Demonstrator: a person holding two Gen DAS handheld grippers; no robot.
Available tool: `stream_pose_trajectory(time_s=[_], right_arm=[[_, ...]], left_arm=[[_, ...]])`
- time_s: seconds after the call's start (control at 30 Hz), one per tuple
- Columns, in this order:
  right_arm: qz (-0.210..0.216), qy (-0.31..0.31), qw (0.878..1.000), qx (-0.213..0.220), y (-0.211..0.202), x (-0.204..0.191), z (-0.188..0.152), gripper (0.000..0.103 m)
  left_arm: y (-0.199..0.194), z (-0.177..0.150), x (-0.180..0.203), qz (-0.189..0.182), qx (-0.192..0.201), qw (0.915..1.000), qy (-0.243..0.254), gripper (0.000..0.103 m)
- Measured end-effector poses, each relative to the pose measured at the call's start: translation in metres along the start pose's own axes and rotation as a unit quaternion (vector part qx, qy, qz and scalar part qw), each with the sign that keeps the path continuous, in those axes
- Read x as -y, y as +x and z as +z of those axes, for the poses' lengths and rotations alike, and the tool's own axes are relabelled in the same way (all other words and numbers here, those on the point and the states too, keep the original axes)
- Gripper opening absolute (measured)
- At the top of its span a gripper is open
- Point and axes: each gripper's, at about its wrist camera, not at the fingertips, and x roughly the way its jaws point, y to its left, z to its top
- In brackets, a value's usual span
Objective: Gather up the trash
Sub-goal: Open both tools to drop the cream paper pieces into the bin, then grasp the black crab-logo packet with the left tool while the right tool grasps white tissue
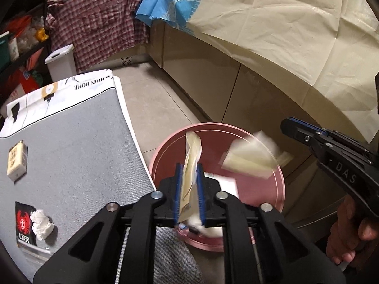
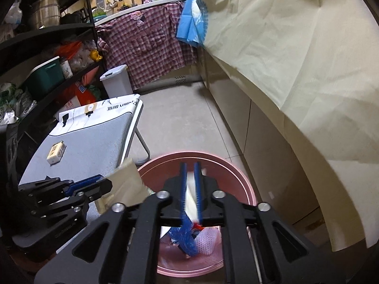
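A pink round bin [image 1: 236, 127] stands on the floor beside a grey-covered table [image 1: 71, 142]. My left gripper [image 1: 189, 168] hangs over the bin, jaws slightly apart. A beige wrapper [image 1: 193, 156] stands loosely between the pads. My right gripper [image 1: 290, 127] is to the right over the bin's rim, open. A pale wrapper [image 1: 255, 157] is blurred in mid-air below it. In the right wrist view my right gripper [image 2: 190, 165] points into the bin [image 2: 189, 153], which holds a blue net [image 2: 187, 239] and white mesh. The left gripper [image 2: 106, 184] shows its wrapper [image 2: 128, 182].
On the table lie a cream box [image 1: 17, 159], a crumpled tissue [image 1: 42, 223] and a black packet with a red crab [image 1: 23, 222]. A white lidded bin [image 1: 62, 61], a plaid shirt [image 1: 99, 23] and black shelves [image 2: 47, 35] are beyond. Cream cloth [image 1: 284, 23] drapes the counter.
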Motion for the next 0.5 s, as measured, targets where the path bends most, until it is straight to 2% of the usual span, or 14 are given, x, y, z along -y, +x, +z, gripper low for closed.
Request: stream_pose_trajectory(time_s=[0.07,0.1,0.5], right_arm=[[-0.006,0.001,1.000,0.001,0.000,0.000,0.000,0.036],[-0.007,0.001,1.000,0.001,0.000,0.000,-0.001,0.037],[-0.010,-0.017,1.000,0.017,-0.009,-0.015,0.000,0.037]], left_arm=[[-0.003,-0.002,-0.001,-0.003,0.003,1.0000,-0.005,0.017],[-0.006,-0.003,-0.002,-0.003,0.005,1.0000,-0.007,0.017],[-0.069,-0.006,-0.034,0.006,0.044,0.9986,-0.029,0.017]])
